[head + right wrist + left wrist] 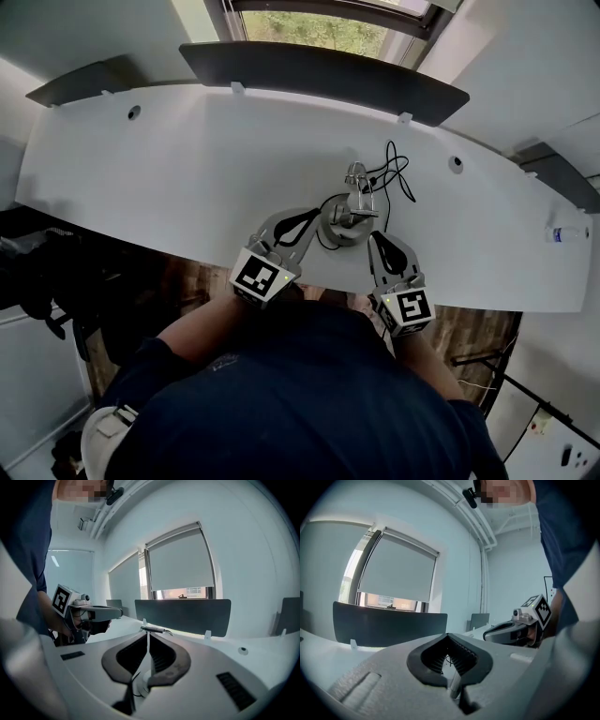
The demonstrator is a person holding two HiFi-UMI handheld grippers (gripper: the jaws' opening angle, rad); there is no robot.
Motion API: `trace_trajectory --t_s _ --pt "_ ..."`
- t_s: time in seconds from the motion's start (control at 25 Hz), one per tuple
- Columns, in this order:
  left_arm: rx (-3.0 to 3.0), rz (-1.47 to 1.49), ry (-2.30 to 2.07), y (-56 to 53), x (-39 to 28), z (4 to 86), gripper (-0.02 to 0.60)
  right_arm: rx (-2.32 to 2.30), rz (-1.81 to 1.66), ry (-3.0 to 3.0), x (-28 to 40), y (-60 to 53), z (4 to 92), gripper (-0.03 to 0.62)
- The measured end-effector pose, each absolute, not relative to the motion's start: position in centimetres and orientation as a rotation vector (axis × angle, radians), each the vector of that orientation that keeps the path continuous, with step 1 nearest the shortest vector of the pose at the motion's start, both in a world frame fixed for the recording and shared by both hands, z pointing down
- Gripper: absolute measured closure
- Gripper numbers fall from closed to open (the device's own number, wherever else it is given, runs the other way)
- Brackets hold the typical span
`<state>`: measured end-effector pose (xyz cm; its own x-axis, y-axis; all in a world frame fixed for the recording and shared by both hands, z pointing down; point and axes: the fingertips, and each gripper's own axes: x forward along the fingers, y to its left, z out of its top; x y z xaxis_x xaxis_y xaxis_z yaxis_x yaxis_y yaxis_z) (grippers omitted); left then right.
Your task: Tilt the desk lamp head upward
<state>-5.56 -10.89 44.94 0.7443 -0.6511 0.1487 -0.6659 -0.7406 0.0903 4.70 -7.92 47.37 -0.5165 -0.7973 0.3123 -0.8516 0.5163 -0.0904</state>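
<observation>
Claws: your left claw [314, 215] and right claw [375, 236] both pinched together, empty | small silver metal desk lamp [344, 223] stands between them, near white curved surface's [187, 178] front edge | risk: push its head off-centre with closed tips; you could topple it

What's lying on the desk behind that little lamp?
A loose black cable on the white desk, behind the lamp. Where it plugs in isn't visible.

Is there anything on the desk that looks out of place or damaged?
Nothing looks spilled or broken. Only the black cable lies in loose loops behind the desk lamp on the white desk.
</observation>
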Motion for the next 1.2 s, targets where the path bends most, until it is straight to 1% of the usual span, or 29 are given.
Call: trace_trajectory --t_s 0.16,0.4,0.64,1.0,1.08,1.2 --pt "2.805 0.254 -1.101 -12.5 -4.9 46.9 0.583 1.343 0.365 -2.532 5.6 -8.5 49.3 0.578" --pt "2.842 0.376 -1.131 -14.5 -4.0 49.4 0.583 1.242 0.367 -2.516 5.7 -8.5 51.2 0.519" --pt "2.868 0.605 -1.084 -16.2 -2.7 52.1 0.583 1.181 0.386 -2.524 5.3 -9.2 52.5 0.502" --pt "3.018 0.748 -0.979 -18.3 -1.0 55.5 0.581 1.120 0.334 -2.481 4.6 -10.2 55.2 0.473" --pt "3.053 0.772 -0.947 -18.5 -0.5 55.8 0.573 1.123 0.327 -2.466 4.4 -10.5 55.5 0.459" --pt "3.110 0.813 -0.902 -18.9 0.6 56.4 0.538 1.118 0.292 -2.453 4.5 -10.7 56.5 0.442"
